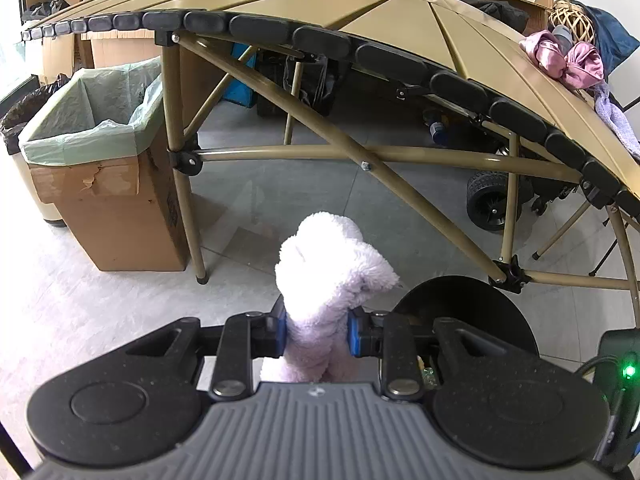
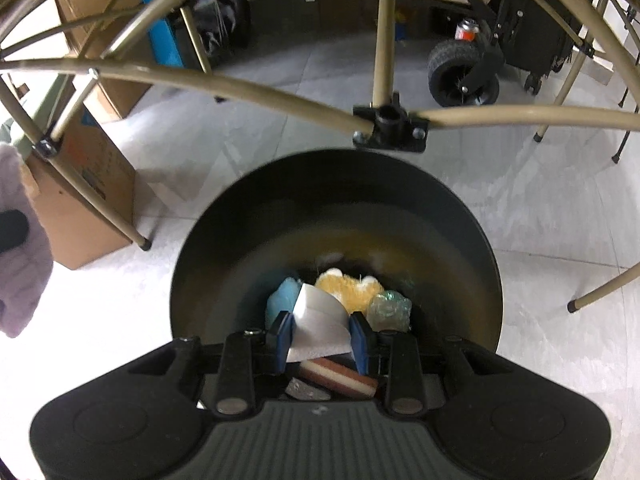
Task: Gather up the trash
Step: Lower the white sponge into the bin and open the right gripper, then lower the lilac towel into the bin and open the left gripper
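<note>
Clutching a fluffy lilac cloth [image 1: 332, 280] at lower centre, the left gripper [image 1: 316, 334] should clear the lined cardboard bin [image 1: 86, 120], upper left, before releasing; the right gripper [image 2: 320, 338] pinches white foam [image 2: 320, 320] over the black bowl [image 2: 240, 240].

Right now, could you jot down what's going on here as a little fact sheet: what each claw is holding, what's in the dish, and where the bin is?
left gripper: shut on fluffy pale lilac cloth
right gripper: grips the near rim of a round black bowl
bowl contents: white foam piece, yellow fuzzy lump, light blue scrap, crumpled clear wrap
bin: cardboard box with green plastic liner, on the floor beside a tan folding table leg
</note>
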{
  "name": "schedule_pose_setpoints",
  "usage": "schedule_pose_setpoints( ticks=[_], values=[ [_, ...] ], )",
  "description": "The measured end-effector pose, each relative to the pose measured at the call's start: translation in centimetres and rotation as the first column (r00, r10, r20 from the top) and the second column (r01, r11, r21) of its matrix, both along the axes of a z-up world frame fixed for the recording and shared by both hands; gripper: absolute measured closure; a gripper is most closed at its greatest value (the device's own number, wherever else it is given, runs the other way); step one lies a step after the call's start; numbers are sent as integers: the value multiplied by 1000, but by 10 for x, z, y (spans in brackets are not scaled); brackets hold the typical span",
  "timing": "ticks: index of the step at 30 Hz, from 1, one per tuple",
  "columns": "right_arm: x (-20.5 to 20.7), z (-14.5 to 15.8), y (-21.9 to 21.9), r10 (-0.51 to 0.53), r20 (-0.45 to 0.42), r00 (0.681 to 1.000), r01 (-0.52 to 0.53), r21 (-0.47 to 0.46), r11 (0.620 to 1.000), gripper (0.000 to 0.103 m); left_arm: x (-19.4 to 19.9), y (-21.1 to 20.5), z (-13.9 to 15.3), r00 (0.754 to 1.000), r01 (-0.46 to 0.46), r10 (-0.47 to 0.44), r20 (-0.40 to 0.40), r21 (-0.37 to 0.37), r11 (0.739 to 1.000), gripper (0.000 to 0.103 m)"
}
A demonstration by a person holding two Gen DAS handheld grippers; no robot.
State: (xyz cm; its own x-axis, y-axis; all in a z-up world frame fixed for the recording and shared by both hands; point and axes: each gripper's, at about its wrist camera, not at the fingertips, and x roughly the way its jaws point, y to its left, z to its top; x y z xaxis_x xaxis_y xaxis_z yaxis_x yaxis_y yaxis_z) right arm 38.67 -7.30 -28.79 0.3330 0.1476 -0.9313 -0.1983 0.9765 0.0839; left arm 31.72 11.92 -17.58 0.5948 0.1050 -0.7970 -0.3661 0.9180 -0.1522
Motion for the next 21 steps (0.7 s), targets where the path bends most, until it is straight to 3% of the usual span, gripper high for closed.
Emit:
schedule_pose_setpoints(
  ticks=[4,8,10,13,21],
  values=[
    [2,-6,2,-1,-31,1000,0,-19,1000,65,-1,2,-3,1000,-3,3,-12,-7,1000,75],
    [3,-5,4,-1,-47,999,-1,-37,999,21,-1,3,-6,1000,-4,4,-24,-10,1000,75],
    [2,-1,5,3,-33,999,-5,-42,999,17,-1,4,-7,1000,-6,5,-26,-10,1000,75],
    [1,3,5,6,-29,1000,-8,-41,999,2,-1,5,-8,1000,-6,6,-31,-10,1000,75],
    [-3,9,7,41,-31,999,-43,-41,998,0,-1,6,-9,999,-11,10,-35,-10,1000,75]
  ],
)
